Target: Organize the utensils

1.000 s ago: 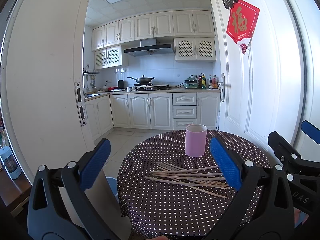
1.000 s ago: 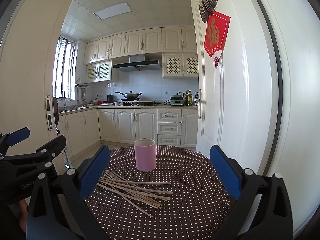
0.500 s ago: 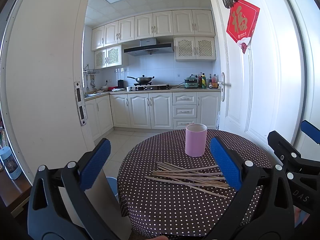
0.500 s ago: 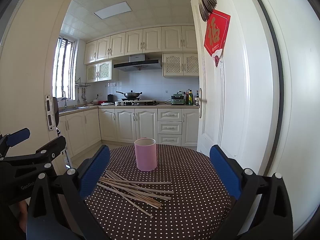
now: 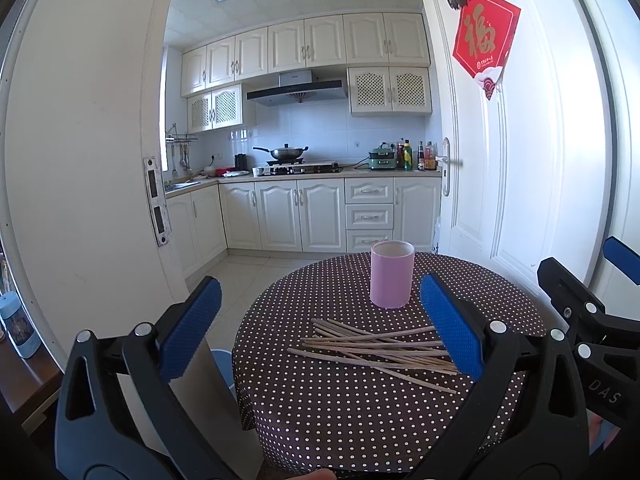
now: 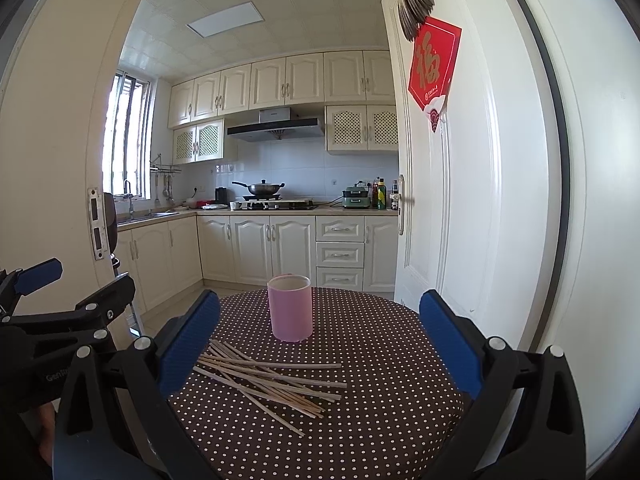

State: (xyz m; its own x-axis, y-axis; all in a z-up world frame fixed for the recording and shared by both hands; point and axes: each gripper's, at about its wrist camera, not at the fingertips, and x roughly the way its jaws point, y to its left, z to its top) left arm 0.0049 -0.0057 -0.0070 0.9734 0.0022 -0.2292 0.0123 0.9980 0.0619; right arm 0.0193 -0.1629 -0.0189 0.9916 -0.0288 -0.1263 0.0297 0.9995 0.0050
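Left tool (image 5: 320,316) and right tool (image 6: 319,330) both spread wide, holding nothing. Chopsticks (image 6: 268,380) piled loose mid-table (image 6: 384,408); pink cup (image 6: 290,307) upright just beyond them, toward far edge.

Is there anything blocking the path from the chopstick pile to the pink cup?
Nothing visible does. The chopsticks lie loose on the dotted tablecloth just in front of the pink cup, which stands upright, with only bare cloth between them.
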